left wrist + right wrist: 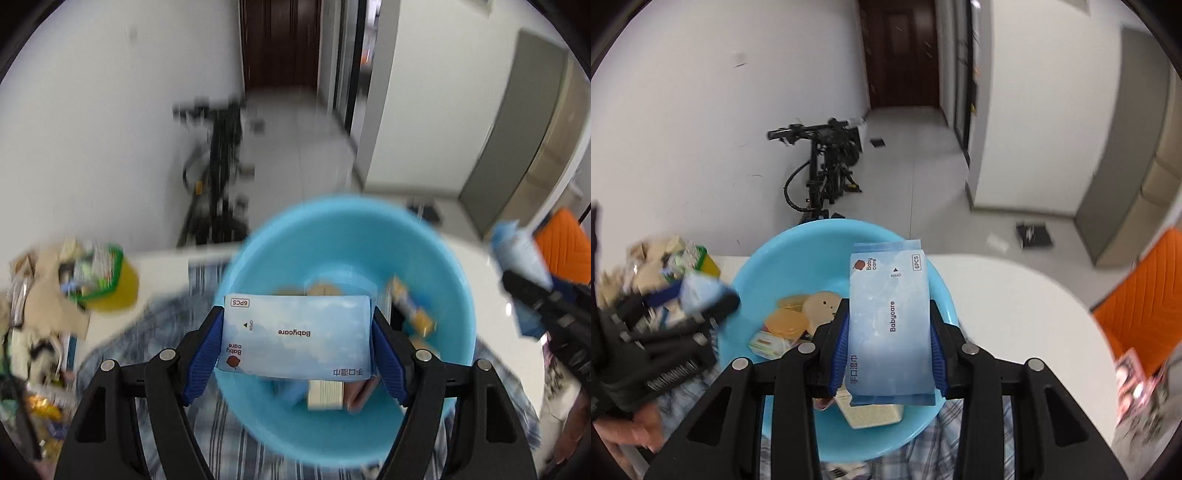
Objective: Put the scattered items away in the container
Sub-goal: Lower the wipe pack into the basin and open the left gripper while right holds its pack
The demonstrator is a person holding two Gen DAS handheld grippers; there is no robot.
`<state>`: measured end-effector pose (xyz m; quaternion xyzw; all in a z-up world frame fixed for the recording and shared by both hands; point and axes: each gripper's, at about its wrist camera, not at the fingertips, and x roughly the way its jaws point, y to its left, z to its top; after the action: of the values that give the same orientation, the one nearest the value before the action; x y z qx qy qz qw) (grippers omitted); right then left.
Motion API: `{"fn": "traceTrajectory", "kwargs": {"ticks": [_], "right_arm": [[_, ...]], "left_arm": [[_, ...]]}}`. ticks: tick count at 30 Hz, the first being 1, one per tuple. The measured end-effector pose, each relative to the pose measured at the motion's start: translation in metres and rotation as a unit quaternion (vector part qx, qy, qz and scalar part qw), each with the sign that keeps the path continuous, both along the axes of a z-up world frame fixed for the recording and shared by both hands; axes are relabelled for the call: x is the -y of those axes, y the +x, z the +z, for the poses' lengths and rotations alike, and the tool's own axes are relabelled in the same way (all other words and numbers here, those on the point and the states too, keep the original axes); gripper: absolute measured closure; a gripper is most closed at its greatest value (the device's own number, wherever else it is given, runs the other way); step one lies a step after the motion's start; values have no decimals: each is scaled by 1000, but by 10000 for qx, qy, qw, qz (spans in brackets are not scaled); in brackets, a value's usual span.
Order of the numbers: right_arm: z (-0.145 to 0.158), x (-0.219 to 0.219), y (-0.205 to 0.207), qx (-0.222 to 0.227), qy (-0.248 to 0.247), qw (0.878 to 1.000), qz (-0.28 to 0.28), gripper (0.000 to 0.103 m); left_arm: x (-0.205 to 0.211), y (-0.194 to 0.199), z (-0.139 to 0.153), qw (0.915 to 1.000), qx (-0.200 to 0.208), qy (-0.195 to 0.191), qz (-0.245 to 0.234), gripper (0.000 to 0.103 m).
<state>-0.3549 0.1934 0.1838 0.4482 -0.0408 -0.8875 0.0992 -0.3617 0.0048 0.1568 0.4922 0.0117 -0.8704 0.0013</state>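
Both tongs are carrying packs over the round blue plastic basin (768, 266) just ahead. The left tongs (297, 345) are clamping a pale blue Babycare wipes pack (295, 336); the right tongs (889, 341) are clamping a matching pale blue wipes pack (890, 317). Next, I judge, each needs opening to drop its pack in.

Both wrist cameras looked forward and down along their jaws, close above the blue basin (343, 236) (798, 251) on the counter (1015, 295); both shared the doorway (280, 40) (901, 51) beyond.

Left gripper (297, 332): clamped on wet-wipe pack (295, 334), held crosswise above blue basin (454, 295); small items inside. Striped cloth (221, 435) beneath.
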Motion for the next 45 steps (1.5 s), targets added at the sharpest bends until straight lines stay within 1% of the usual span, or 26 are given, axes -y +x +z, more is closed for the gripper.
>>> {"fn": "traceTrajectory", "kwargs": {"ticks": [1, 2, 3, 5, 7, 9, 12, 14, 17, 19, 21, 24, 27, 29, 33, 39, 41, 42, 43, 45], "right_arm": [[1, -3, -2, 143, -127, 9998, -21, 67], [1, -2, -2, 263, -119, 9996, 32, 67], [2, 1, 0, 309, 4, 9995, 85, 67], [5, 5, -2, 306, 247, 9991, 167, 67], [2, 4, -2, 359, 168, 9989, 241, 67], [2, 5, -4, 296, 142, 9993, 200, 67], [-6, 7, -12, 309, 127, 9992, 223, 67], [-16, 10, -15, 360, 144, 9989, 248, 67], [-33, 12, -19, 472, 235, 9982, 284, 67], [-43, 12, -23, 536, 296, 9977, 285, 67], [-54, 11, -27, 624, 257, 9973, 276, 67], [-71, 13, -34, 717, 297, 9965, 319, 67], [-87, 13, -38, 836, 309, 9956, 304, 67], [-92, 14, -40, 885, 280, 9953, 292, 67], [-94, 14, -41, 894, 316, 9951, 293, 67], [-88, 13, -38, 824, 320, 9957, 280, 67], [-85, 13, -38, 810, 305, 9957, 314, 67], [-84, 13, -37, 793, 317, 9958, 327, 67], [-84, 13, -37, 785, 329, 9958, 332, 67], [-85, 11, -37, 797, 325, 9958, 320, 67]], "left_arm": [[0, -3, -2, 9998, 184, -3, 33, 26], [2, -4, -1, 9997, 195, 26, 131, 26], [4, -3, 3, 9997, 106, 87, 198, 26], [5, 3, 9, 9996, -88, 223, 142, 26], [3, 6, 10, 9998, -106, 161, 65, 26], [5, 5, 7, 9999, -109, 89, 76, 26], [12, 0, -3, 9997, -111, 199, 32, 26], [11, -4, -9, 9998, -65, 184, 23, 26], [9, -14, -28, 9996, 114, 271, 38, 26], [10, -22, -43, 9988, 251, 417, 32, 26], [9, -29, -56, 9981, 362, 507, 28, 26], [6, -37, -73, 9983, 461, 362, 12, 26], [3, -42, -84, 9979, 527, 373, -67, 26], [1, -44, -89, 9977, 554, 372, -86, 26], [-1, -46, -97, 9976, 597, 339, -112, 26], [-2, -48, -102, 9965, 750, 333, -149, 25], [0, -46, -99, 9969, 635, 420, -195, 24], [1, -45, -97, 9974, 558, 420, -193, 21], [2, -43, -93, 9981, 437, 397, -169, 17], [6, -40, -85, 9992, 146, 358, -119, 17]]}}
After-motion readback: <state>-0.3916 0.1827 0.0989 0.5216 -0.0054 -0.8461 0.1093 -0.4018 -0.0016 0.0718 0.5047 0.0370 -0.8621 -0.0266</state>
